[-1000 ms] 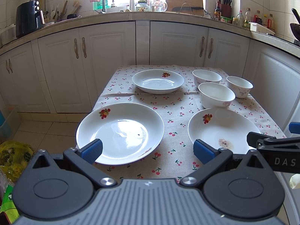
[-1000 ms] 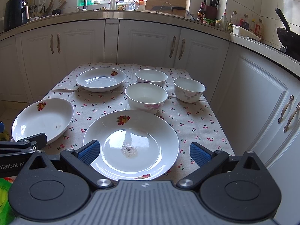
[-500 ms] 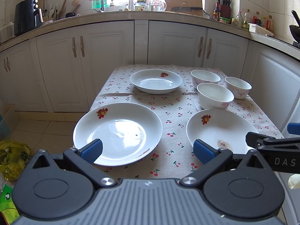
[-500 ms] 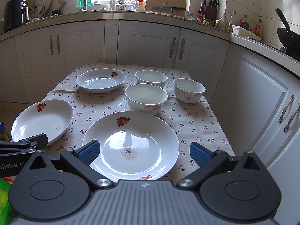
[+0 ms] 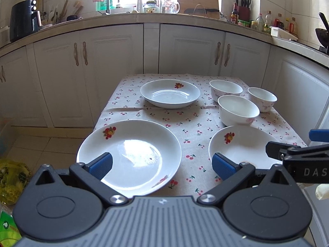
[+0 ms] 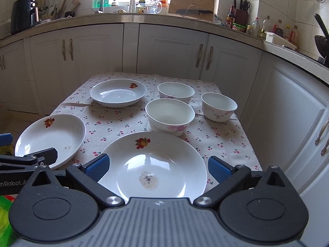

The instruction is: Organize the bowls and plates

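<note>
Three white fruit-print plates and three white bowls sit on a cherry-print tablecloth [image 5: 185,123]. My left gripper [image 5: 162,164] is open and empty, held low in front of the near left plate [image 5: 129,156]. The near right plate [image 5: 242,146] carries a small food stain. The far plate [image 5: 170,93] lies beyond, with the bowls [image 5: 238,110] grouped at the right. My right gripper [image 6: 158,167] is open and empty over the near edge of the stained plate [image 6: 154,164]. The near left plate [image 6: 51,138], the far plate [image 6: 118,92] and the bowls [image 6: 170,116] show in the right wrist view too.
White cabinets [image 5: 115,72] and a cluttered counter [image 5: 164,16] stand behind the table, with more cabinets [image 6: 287,113] close on the right. A yellow bag [image 5: 10,175] lies on the floor at the left. The table's left side borders open floor.
The left wrist view has drifted slightly, with the table now sitting a little lower in frame. The right gripper has barely moved. Both stay open and no dish has moved.
</note>
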Motion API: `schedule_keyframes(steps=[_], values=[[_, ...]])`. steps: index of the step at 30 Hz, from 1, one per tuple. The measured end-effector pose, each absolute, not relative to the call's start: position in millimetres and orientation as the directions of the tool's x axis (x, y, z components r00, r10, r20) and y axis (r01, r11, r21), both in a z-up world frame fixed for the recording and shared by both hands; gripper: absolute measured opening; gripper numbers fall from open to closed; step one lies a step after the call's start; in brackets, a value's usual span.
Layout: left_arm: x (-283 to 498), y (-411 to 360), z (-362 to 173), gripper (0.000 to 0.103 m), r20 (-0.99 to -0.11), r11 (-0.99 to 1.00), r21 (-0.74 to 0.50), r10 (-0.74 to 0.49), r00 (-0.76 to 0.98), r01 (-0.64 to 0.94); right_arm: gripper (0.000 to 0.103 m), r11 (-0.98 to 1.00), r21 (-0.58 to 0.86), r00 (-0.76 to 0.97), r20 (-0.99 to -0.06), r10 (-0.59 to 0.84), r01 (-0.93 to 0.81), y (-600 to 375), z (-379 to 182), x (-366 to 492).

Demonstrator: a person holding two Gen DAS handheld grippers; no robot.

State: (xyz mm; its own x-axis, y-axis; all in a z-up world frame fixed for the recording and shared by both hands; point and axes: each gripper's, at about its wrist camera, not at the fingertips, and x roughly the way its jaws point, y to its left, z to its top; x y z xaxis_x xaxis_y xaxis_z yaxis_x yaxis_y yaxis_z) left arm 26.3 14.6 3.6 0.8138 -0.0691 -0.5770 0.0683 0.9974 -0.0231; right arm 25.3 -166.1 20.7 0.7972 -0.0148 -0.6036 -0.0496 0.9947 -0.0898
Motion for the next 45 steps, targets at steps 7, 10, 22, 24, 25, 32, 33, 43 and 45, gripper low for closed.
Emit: schedule_keyframes(steps=[7, 10, 22, 24, 25, 32, 33, 43, 45], values=[[41, 20, -1, 0.102, -0.553, 0.994, 0.01, -0.084, 0.829, 0.108, 0.103, 0.991, -0.063, 0.803, -0.593, 0.055, -0.115, -158, 24, 45], [44, 26, -2, 0.102, -0.521, 0.992, 0.009, -0.102, 0.847, 0.125, 0.103, 0.991, -0.051, 0.801, -0.594, 0.069, -0.123, -154, 25, 54], [64, 71, 1, 0.102, -0.532, 0.981, -0.028, -0.176, 0.828, 0.191, 0.103, 0.98, -0.007, 0.768, -0.622, 0.152, -0.2, -132, 16, 88], [66, 80, 1, 0.102, -0.536, 0.972, -0.033, -0.215, 0.816, 0.234, 0.103, 0.976, 0.009, 0.762, -0.622, 0.177, -0.22, -129, 17, 93], [67, 84, 2, 0.102, -0.534, 0.969, -0.041, -0.227, 0.814, 0.244, 0.103, 0.974, 0.016, 0.759, -0.624, 0.187, -0.227, -127, 18, 96], [81, 118, -6, 0.102, -0.579, 0.968, -0.1, -0.246, 0.778, 0.232, 0.103, 0.958, 0.096, 0.739, -0.617, 0.272, -0.272, -113, 20, 116], [83, 122, -8, 0.102, -0.59, 0.969, -0.099, -0.24, 0.771, 0.226, 0.103, 0.956, 0.096, 0.737, -0.617, 0.275, -0.276, -111, 19, 118], [77, 154, -26, 0.102, -0.631, 0.93, -0.109, -0.338, 0.698, 0.352, 0.103, 0.926, 0.087, 0.694, -0.637, 0.335, -0.367, -80, 12, 141], [72, 157, -28, 0.102, -0.637, 0.914, -0.098, -0.361, 0.681, 0.393, 0.103, 0.919, 0.101, 0.676, -0.647, 0.352, -0.381, -76, 9, 144]])
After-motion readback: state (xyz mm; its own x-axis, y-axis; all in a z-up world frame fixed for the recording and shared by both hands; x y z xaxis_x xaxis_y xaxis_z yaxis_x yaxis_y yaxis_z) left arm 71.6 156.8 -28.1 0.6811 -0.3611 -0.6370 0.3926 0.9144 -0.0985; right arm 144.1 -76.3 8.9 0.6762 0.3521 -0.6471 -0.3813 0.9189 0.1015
